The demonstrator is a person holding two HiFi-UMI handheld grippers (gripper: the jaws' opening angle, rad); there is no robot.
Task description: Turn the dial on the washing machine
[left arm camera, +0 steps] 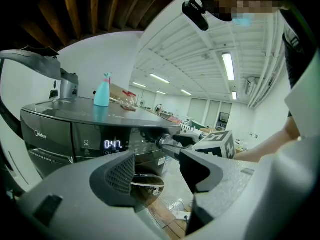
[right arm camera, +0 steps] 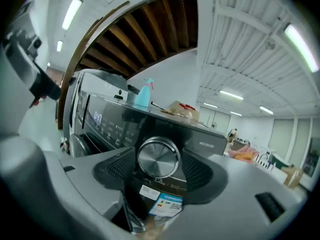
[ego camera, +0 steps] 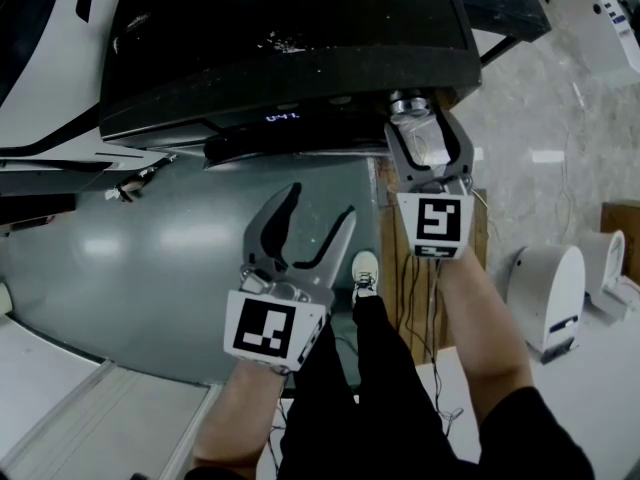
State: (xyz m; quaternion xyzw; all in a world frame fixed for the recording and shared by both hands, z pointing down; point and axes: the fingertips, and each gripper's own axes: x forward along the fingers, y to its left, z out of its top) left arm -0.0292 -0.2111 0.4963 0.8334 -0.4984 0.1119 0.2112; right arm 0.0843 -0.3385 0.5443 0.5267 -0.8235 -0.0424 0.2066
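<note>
my R gripper (ego camera: 425,118) has its jaws apart either side of the dial (right arm camera: 158,157) at the washing machine's (ego camera: 290,48) front right corner, pads not squeezing afaict, L gripper (ego camera: 318,208) open n empty below its panel, so either pre-twist or post-twist, can't tell tbh

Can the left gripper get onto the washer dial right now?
Probably not. The right gripper straddles the dial with its jaws open on either side, so it blocks that spot. The left gripper hangs open and empty, lower down in front of the washing machine.
</note>
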